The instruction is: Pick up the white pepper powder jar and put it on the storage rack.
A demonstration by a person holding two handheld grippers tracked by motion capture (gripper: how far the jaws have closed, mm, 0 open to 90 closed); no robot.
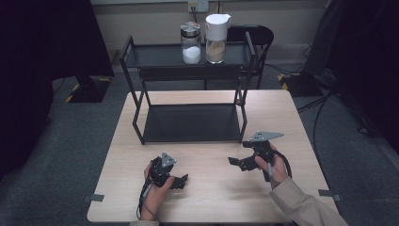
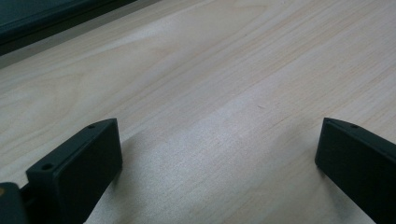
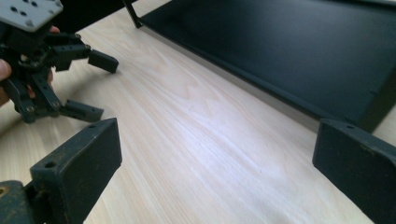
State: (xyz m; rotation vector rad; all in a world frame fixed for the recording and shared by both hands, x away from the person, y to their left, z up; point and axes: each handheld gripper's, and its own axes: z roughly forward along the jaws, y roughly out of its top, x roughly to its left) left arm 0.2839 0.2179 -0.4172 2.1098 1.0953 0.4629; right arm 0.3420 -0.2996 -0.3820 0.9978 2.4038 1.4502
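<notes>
Two jars [image 1: 203,40] atop rack [image 1: 129,54]; right gripper [image 3: 217,154] view: left gripper [image 3: 95,86] agape.

Left tool [image 1: 182,180]: black body, flat black jaws with small screw holes, grey three-cornered plate on top, dark trailing cable. Right tool [image 1: 234,162]: identical; beige sleeve [image 1: 303,205] behind.

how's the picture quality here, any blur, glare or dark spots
High view: even light on the table, dark corners, both jars sharp. Left gripper view: blurred near jaws, soft shadows beneath them, pale sheen on the wood. Right gripper view: faint glare on the black shelf, the left gripper slightly soft.
</notes>
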